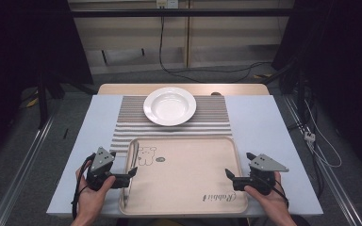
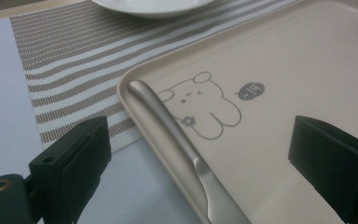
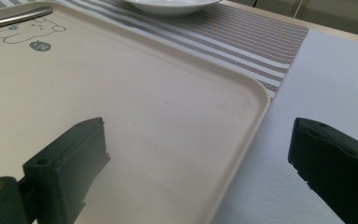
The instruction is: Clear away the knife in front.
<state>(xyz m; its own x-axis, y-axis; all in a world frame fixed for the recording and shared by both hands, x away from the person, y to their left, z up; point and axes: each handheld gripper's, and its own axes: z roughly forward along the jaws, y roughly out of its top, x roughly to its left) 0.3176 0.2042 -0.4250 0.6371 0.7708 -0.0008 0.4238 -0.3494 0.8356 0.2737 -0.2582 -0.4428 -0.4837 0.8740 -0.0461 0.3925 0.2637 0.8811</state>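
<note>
The pale surface [image 1: 264, 122] is occupying the centre of the high view, running from mid-frame down to the lower edge. A striped placemat [image 1: 132, 117] is lying across its upper middle, and a beige tray [image 1: 188, 179] printed with a bear drawing is sitting in the lower centre, overlapping the placemat's near edge. A white plate [image 1: 169, 106] is resting on the placemat above the tray, apart from it. A silver utensil [image 1: 130, 176] is lying along the tray's left rim; in the left gripper view it is running from mid-frame to the bottom edge [image 2: 177, 135]. The left hand-held gripper [image 1: 131, 173] is sitting at lower left, its jaws spread and straddling the tray's left rim and the utensil without pinching either. The right hand-held gripper [image 1: 228, 175] is sitting at lower right, its jaws likewise spread, one over the tray and one over the bare surface, straddling the right rim. Each is being held by a hand entering from the bottom edge.
</note>
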